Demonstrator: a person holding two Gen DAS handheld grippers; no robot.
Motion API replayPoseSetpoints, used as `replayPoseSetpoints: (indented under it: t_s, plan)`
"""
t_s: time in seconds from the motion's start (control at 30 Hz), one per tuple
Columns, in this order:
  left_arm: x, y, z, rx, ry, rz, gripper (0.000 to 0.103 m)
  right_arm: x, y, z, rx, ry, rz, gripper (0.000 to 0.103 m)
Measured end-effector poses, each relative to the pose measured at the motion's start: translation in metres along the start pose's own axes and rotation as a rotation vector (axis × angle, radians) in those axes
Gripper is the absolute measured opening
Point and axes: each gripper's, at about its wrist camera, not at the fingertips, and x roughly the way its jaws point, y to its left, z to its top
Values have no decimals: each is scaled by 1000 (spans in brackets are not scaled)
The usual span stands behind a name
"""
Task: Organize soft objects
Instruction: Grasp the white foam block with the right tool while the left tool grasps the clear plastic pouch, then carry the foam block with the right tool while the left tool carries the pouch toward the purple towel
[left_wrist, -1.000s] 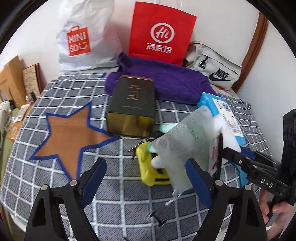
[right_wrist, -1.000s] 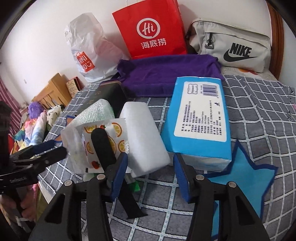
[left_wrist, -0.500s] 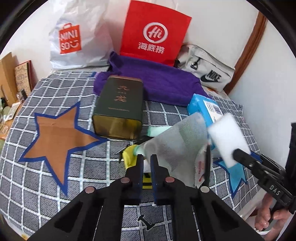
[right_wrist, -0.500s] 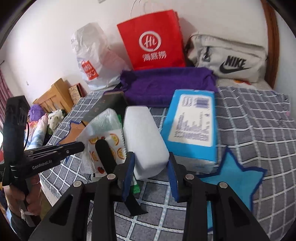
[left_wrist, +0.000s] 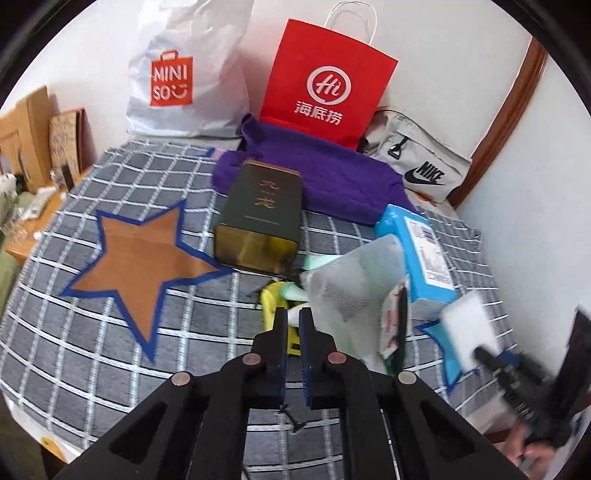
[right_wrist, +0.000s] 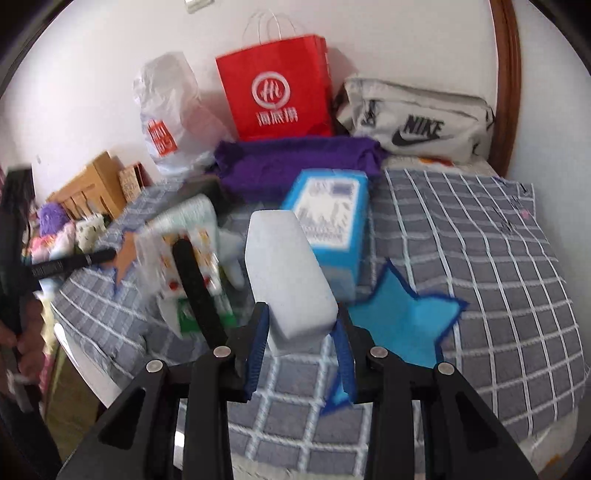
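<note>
A big bed w/ a gray checked cover (left_wrist: 110, 350) fills both views. On it are a brown star patch (left_wrist: 144, 258) on the left and a blue star patch (right_wrist: 402, 325) on the right.

At the back, by the wall, stand a red paper bag (left_wrist: 325, 85) and a white MINISO plastic bag (left_wrist: 184, 74). A gray NIKE bag (right_wrist: 417, 118) lies next to the red one. A purple towel (left_wrist: 332, 181) lies in front of the bags.

A dark green tin (left_wrist: 262, 210) lies on its side in front of the towel. A blue tissue pack (right_wrist: 332, 210) lies near the blue star.

The white sponge block (right_wrist: 288, 280) is up off the bed, over the cover just beside the blue star. The right gripper (right_wrist: 301, 332) has its blue pads pressed on both sides of it.

A white mesh bag (left_wrist: 354, 280) sits in the middle, w/ a yellow thing (left_wrist: 273, 302) beside it.

The left gripper (left_wrist: 291, 325) has nothing in it. Its fingers are nearly together w/ a thin gap, opening a bit, just above the yellow thing.
</note>
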Motion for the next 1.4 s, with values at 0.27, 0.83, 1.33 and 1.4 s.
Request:
replayPoseSetpoints:
  t_s: [0.27,0.83,1.33,1.4]
  plan:
    - [22,-12,11,40,14,-49,45,33,-12,-26,-31,97,-55,38]
    - [47,-13,15,58,-8,-108,6,60,-5,-19,-49,86,36,31]
    - [-17,31,0,-20,-92,55,5,33,1,-19,-49,60,-61,30]
    - [-25,36,-1,-33,-102,72,5,28,1,-16,-47,50,-65,30]
